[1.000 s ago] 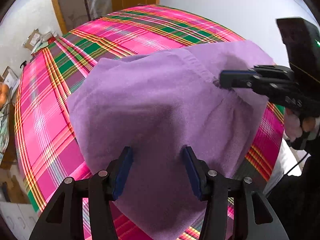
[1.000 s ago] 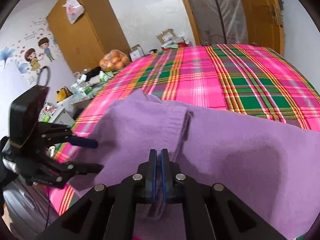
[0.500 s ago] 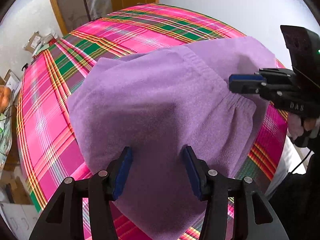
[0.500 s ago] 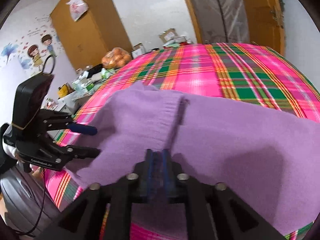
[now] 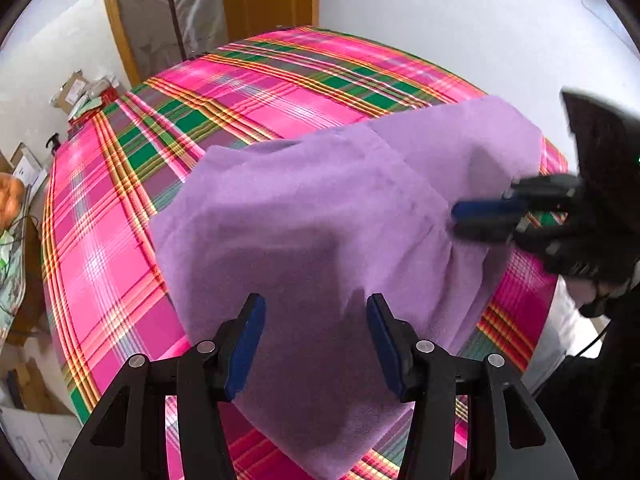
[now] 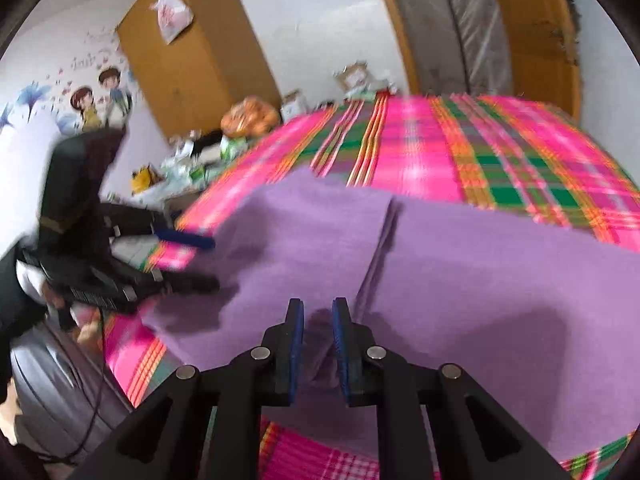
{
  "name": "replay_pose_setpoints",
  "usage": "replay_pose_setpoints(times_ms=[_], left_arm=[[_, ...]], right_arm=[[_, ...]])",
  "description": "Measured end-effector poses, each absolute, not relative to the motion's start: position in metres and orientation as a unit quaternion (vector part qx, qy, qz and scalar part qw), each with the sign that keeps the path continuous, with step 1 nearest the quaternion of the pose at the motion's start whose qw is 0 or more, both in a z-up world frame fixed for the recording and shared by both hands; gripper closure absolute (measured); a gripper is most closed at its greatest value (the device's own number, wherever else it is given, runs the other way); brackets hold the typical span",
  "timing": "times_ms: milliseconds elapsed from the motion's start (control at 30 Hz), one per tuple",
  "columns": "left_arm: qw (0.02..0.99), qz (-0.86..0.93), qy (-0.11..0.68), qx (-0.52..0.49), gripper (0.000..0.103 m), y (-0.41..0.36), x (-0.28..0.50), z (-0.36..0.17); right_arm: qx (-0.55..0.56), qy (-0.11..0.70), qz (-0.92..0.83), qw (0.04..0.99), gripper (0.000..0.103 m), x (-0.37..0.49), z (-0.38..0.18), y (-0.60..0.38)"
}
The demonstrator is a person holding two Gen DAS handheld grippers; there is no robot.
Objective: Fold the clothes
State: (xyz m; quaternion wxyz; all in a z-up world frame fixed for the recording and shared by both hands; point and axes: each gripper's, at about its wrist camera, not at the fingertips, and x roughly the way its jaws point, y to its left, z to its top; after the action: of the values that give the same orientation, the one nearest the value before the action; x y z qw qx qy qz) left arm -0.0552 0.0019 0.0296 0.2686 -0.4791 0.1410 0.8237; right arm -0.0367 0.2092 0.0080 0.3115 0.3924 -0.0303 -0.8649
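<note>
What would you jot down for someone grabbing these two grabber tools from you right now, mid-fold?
Left gripper: open, holding nothing, poised over the near part of the purple garment.
Right gripper: jaws parted, a fold of the garment between the pads, not pinched.
The garment lies on the plaid-covered bed, one flap laid over the rest.
Done: that first fold.
Left: further folds, judging by the broad shape.

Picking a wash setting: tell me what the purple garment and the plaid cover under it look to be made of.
Purple garment: soft knit or fleece, likely; matte, faintly fuzzy surface, with a stitched band edge.
Plaid cover: thin woven cloth, probably cotton or a blend; flat, smooth, with a slight sheen on the pink. Fibre content cannot be confirmed.
</note>
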Motion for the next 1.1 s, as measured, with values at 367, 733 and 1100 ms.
replay_pose_setpoints(times_ms=[367,733,1100], left_arm=[[0.282,0.804,0.162,-0.497,0.048,0.012,-0.048,0.019],[0.301,0.793,0.182,-0.497,0.048,0.022,-0.036,0.015],[0.321,0.782,0.194,-0.497,0.048,0.027,-0.028,0.013]], right_arm=[[0.443,-0.086,-0.831,0.326,0.069,-0.044,-0.005,0.224],[0.456,-0.116,-0.822,0.321,0.088,-0.057,-0.003,0.225],[0.456,-0.124,-0.825,0.310,0.103,-0.050,-0.003,0.241]])
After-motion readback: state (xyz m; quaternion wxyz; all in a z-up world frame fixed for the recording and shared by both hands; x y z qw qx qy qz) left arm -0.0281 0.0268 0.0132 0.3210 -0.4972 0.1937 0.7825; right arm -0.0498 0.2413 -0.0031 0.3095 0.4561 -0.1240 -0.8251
